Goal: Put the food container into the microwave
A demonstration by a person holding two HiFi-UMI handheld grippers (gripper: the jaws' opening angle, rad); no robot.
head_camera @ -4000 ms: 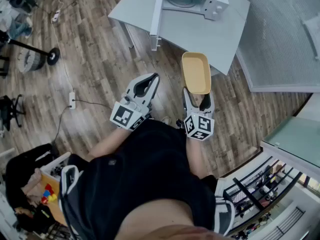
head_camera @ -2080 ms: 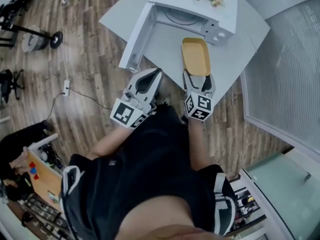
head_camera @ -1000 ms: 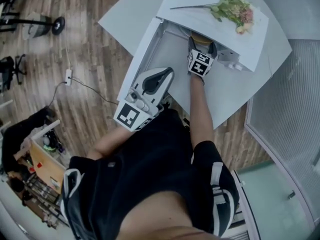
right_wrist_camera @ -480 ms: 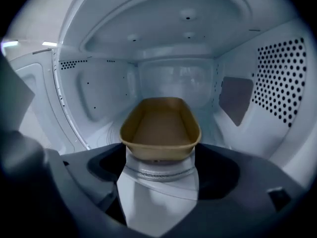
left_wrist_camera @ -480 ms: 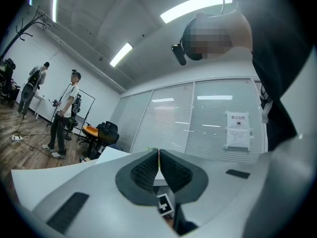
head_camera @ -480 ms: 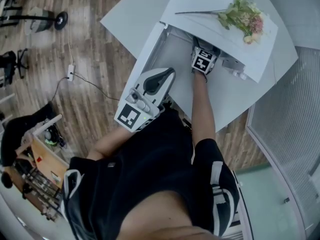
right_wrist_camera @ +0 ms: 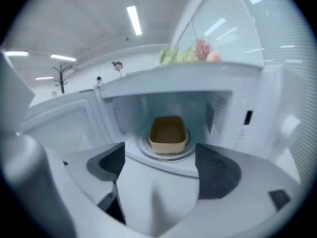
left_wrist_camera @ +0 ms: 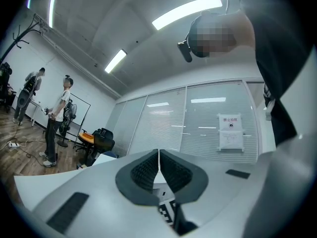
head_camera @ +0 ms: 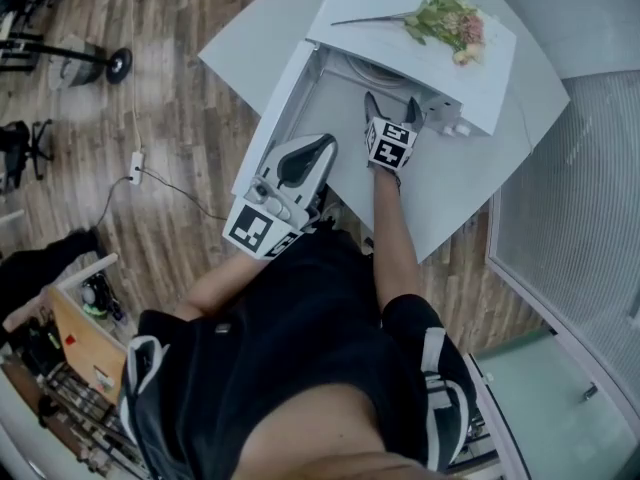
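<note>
The tan food container sits on the round turntable inside the open white microwave. My right gripper is open and empty just outside the cavity mouth, a short way back from the container. In the head view the right gripper is at the microwave opening; the container is hidden there. My left gripper hangs shut and empty beside the open door. In its own view the left gripper points up at the ceiling and office.
A bunch of flowers lies on top of the microwave. The microwave stands on a white table over a wooden floor. A power strip and cable lie on the floor at left. People stand far off.
My right gripper carried the container to the microwave, set it on the turntable and let go. It has now drawn back out of the cavity, open. The left gripper stayed shut.
</note>
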